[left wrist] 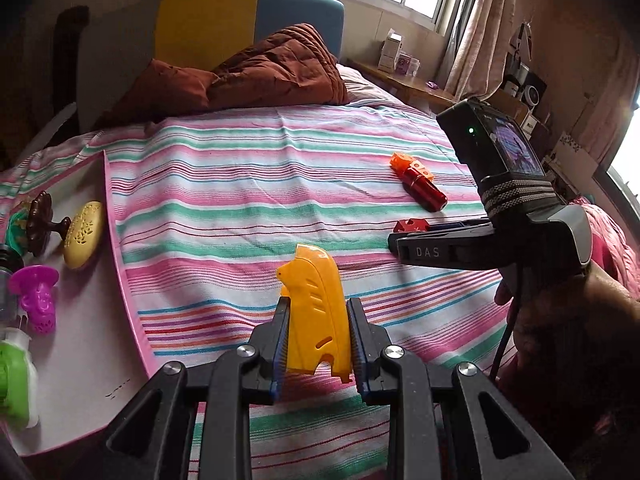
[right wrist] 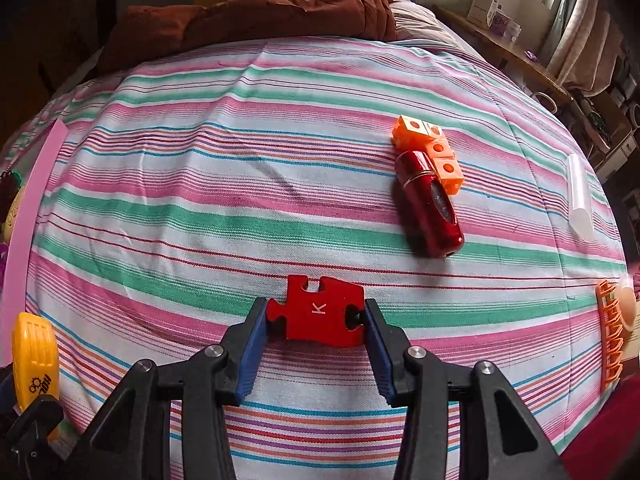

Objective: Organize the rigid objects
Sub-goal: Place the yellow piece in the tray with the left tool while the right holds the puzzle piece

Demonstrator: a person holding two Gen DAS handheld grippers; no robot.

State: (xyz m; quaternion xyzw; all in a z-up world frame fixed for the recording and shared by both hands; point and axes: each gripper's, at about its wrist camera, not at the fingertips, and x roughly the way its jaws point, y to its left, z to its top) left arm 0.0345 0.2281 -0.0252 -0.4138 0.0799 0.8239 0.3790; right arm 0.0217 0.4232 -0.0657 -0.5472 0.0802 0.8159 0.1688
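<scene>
My left gripper [left wrist: 318, 312] is shut on a yellow plastic shell piece [left wrist: 314, 316], held above the striped bedsheet; the piece also shows at the left edge of the right wrist view [right wrist: 34, 356]. My right gripper [right wrist: 316, 312] is shut on a red puzzle piece marked K [right wrist: 320, 312], low over the sheet; it shows from the side in the left wrist view [left wrist: 404, 236]. A red cylinder [right wrist: 430, 204] lies against an orange block strip [right wrist: 432, 148] further back on the bed.
A pink-rimmed white tray [left wrist: 92, 320] at the left holds a yellow oval [left wrist: 84, 234], a brown stand, a purple piece [left wrist: 36, 296] and a green-white item. A clear tube [right wrist: 580, 196] and an orange comb-like piece [right wrist: 610, 340] lie at the right. A brown quilt [left wrist: 256, 68] lies behind.
</scene>
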